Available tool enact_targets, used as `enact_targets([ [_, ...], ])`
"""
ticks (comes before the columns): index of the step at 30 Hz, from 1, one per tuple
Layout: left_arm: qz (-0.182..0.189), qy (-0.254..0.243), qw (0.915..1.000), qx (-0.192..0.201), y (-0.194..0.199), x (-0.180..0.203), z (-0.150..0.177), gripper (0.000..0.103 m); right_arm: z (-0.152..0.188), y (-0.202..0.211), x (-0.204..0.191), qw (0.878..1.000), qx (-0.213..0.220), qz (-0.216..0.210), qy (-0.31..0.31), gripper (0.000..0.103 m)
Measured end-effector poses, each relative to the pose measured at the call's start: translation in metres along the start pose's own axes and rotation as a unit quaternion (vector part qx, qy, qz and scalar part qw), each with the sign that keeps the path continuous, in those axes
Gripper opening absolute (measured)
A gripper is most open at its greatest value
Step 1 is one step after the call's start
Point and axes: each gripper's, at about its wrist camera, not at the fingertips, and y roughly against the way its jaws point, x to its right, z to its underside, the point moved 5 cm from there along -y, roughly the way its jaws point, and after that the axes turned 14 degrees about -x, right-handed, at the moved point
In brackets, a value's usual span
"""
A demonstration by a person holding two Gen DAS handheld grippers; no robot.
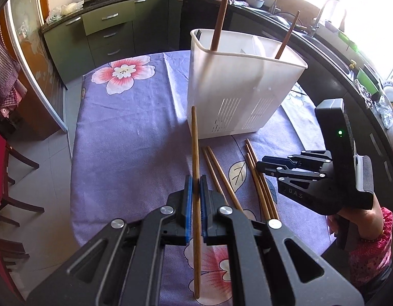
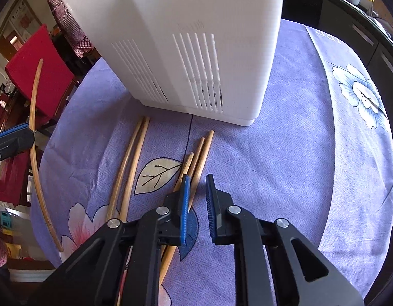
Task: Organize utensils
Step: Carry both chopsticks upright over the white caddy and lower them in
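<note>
I start from the counter (image 1: 125, 127), under its purple floral cloth, filling the middle of the left wrist view. On it, upper centre, stands the white utensil caddy (image 1: 237, 94), with 2 chopsticks (image 1: 222, 15) already upright inside.

My left gripper (image 1: 196, 186), bottom centre, is clenched on 1 wooden chopstick (image 1: 195, 140), which runs nearly vertical through the frame with its top near the caddy's lower left corner. To drop it in well, I judge I should lift until its lower tip clears the rim, hold it upright over an open compartment, then release only once the tip is inside.

My right gripper (image 2: 197, 193), bottom centre of the right wrist view, is released and hovers over 3 loose chopsticks (image 2: 201, 153); 2 more (image 2: 130, 158) lie to their left. I'd centre the pads on 1 stick alone before closing.
</note>
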Motion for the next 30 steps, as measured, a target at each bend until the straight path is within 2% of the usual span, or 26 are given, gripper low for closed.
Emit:
enact_targets([
  [6, 0.004, -0.003, 1.0000, 0.004, 0.003, -0.001, 0.004, 0.006, -0.004, -0.001, -0.012, 0.999, -0.006, 0.051, 0.012, 0.014],
  [9, 0.006, -0.004, 1.0000, 0.003, 0.002, -0.003, 0.005, 0.006, -0.005, -0.008, -0.021, 0.999, -0.016, 0.042, 0.015, 0.014],
  [14, 0.007, -0.005, 1.0000, 0.001, -0.001, -0.003, 0.005, 0.006, -0.013, -0.013, -0.030, 0.998, -0.013, 0.056, 0.019, 0.014],
  [19, 0.008, -0.007, 0.9999, 0.002, 0.000, -0.004, 0.006, 0.006, -0.014, -0.015, -0.030, 0.999, -0.004, 0.050, 0.013, 0.007],
  [25, 0.007, -0.002, 1.0000, 0.004, 0.003, -0.008, 0.006, 0.006, 0.000, 0.007, -0.022, 0.999, 0.028, 0.019, 0.007, 0.006],
  [30, 0.006, -0.003, 0.9998, 0.016, 0.015, -0.009, 0.008, 0.006, 0.015, 0.051, -0.021, 0.996, 0.089, 0.001, 0.004, 0.006],
])
